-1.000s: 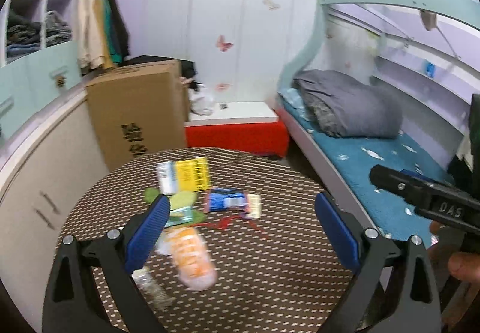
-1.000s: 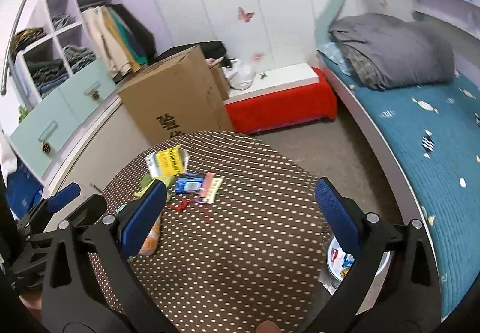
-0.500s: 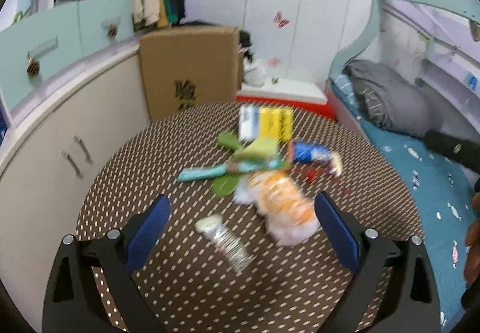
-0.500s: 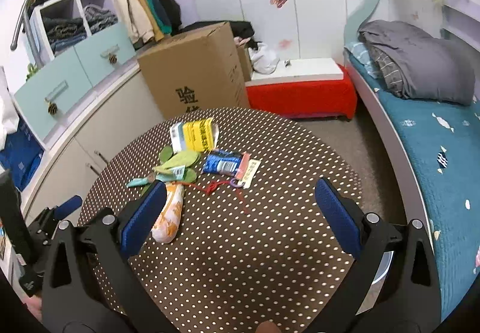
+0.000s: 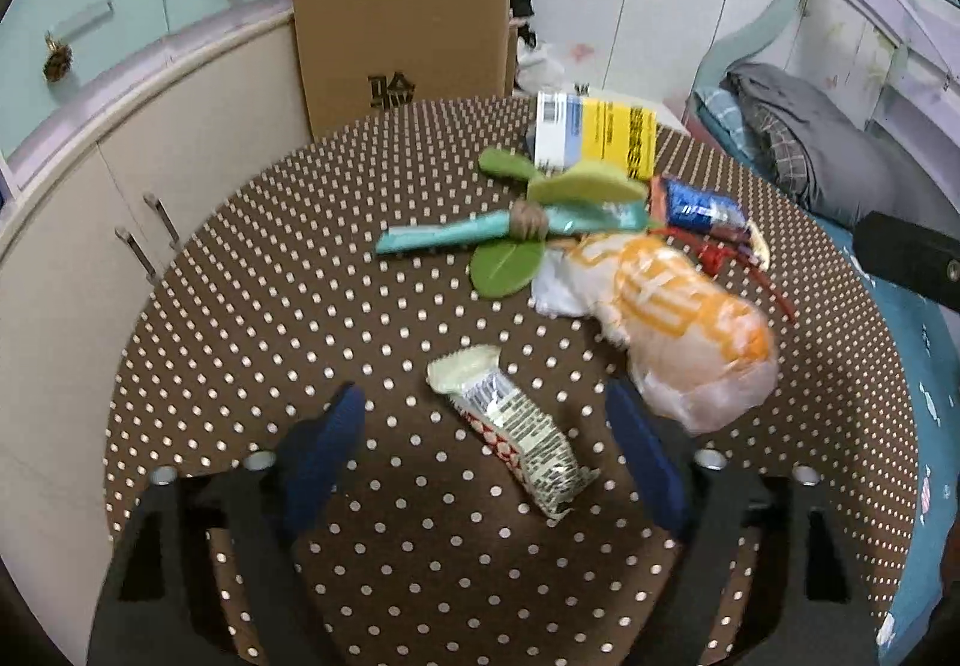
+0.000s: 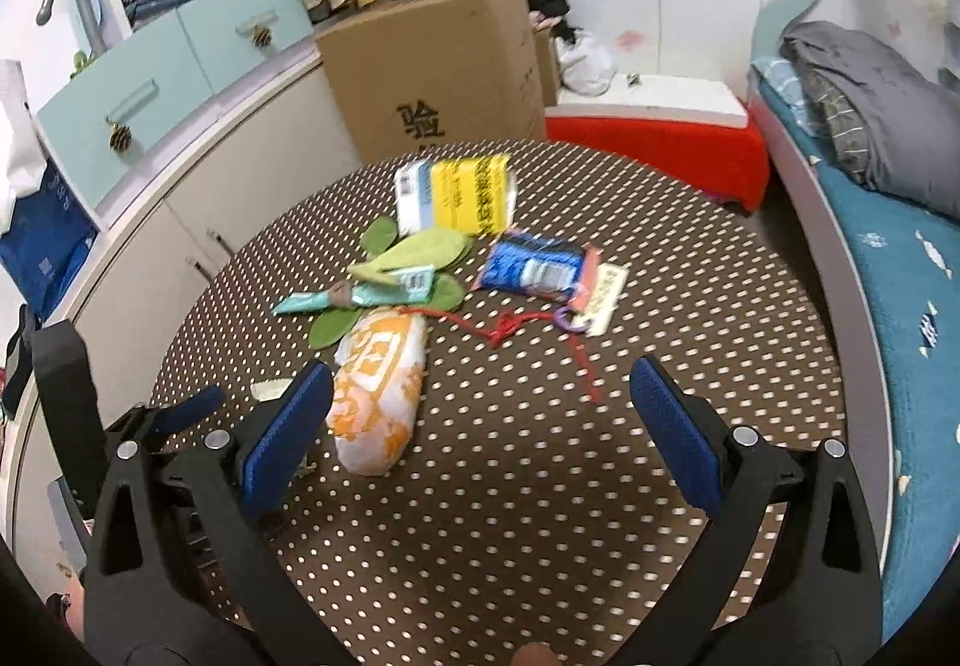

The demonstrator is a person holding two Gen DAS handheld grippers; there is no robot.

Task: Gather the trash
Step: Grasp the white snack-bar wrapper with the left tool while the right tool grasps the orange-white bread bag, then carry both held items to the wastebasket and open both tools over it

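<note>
Both sets of jaws stand spread wide with nothing between the pads. The left gripper (image 5: 486,444) hangs low over the near edge of the round dotted table (image 5: 252,306), and a crinkled snack-bar wrapper (image 5: 510,426) lies right between its blue fingers, slanted across the gap, so it looks lined up to be the first piece taken. The right gripper (image 6: 480,420) sits higher and farther back over the same table, its fingers framing bare cloth; my guess is it waits its turn.

The rest of the trash is bunched toward the far side of the table. An orange-and-white plastic bag (image 5: 678,330) lies just beside the left gripper's right finger, near enough to be nudged as the jaws close. Beyond it are a teal wrapper with green leaf shapes (image 5: 516,228), a blue snack packet (image 5: 696,204), a red string (image 5: 720,252) and, nearest the far edge, a yellow-and-white pack (image 5: 594,138).

The left wrist view alone shows the wrapper in full; in the right wrist view that gripper's own left finger covers nearly all of it, and only a pale corner that may belong to it peeks out. The right wrist view in turn shows the left gripper at the table's left edge, plus the string's purple ring (image 6: 567,319) and a pale tag (image 6: 603,300). No bin shows in either view.
</note>
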